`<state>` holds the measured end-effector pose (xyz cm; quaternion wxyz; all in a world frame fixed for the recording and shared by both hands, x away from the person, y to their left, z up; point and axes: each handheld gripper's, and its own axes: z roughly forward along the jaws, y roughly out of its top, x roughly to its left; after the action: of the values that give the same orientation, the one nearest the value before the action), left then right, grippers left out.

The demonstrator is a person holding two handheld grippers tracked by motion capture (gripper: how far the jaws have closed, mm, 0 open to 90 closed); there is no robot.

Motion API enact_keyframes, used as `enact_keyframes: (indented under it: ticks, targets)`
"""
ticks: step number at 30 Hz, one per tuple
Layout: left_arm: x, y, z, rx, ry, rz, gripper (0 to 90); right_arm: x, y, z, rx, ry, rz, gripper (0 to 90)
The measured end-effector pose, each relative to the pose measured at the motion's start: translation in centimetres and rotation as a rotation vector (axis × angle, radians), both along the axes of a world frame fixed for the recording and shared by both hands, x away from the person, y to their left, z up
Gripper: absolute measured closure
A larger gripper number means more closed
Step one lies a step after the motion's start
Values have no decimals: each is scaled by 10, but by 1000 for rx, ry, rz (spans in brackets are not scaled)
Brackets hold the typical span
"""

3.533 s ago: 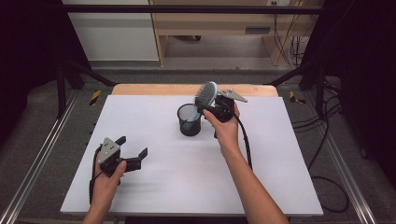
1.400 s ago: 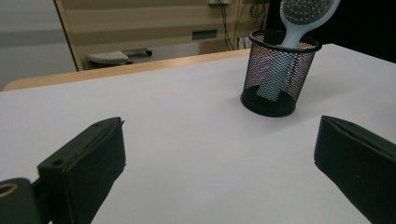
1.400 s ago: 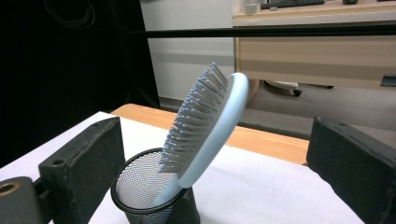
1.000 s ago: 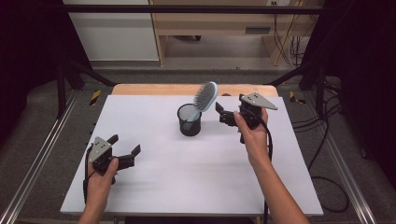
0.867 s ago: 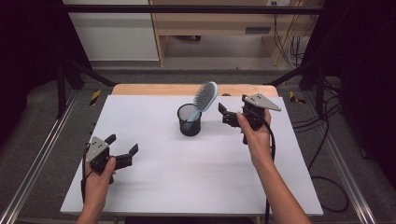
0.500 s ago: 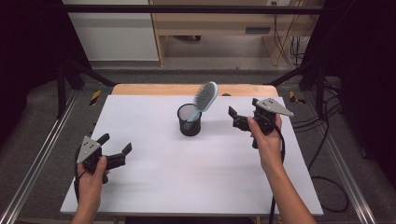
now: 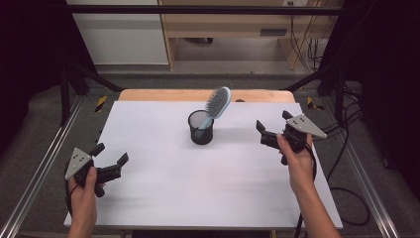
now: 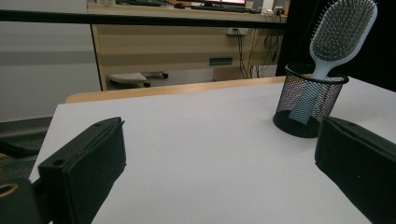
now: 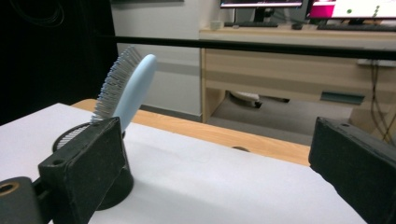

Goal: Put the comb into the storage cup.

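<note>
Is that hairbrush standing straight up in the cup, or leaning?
Leaning. The hairbrush sits handle-down in the black mesh cup, its head tilted against the rim, bristles facing away from the right hand-held gripper.

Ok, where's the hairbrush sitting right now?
In the high view the hairbrush stands handle-down in the black mesh cup near the table's far middle, its head leaning right, between the two grippers.

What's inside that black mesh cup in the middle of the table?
A light blue hairbrush stands handle-down in the black mesh cup, its bristled head leaning out over the rim. Through the mesh the handle shows faintly; whether its tip touches the cup's floor is hidden.
</note>
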<state>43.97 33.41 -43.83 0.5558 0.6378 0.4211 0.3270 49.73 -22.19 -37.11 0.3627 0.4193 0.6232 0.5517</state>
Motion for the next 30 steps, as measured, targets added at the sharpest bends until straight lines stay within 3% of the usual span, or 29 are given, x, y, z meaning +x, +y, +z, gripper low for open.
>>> enact_keyframes:
  ticks: [14, 30]
  targets:
    - [-5, -2, 0, -3, 0, -18, 19, -22, -34, -20, -7, -16, -44, 42]
    - [-20, 2, 3, -25, -45, -21, 15, -49, -54, -42, -13, -13, -37, 33]
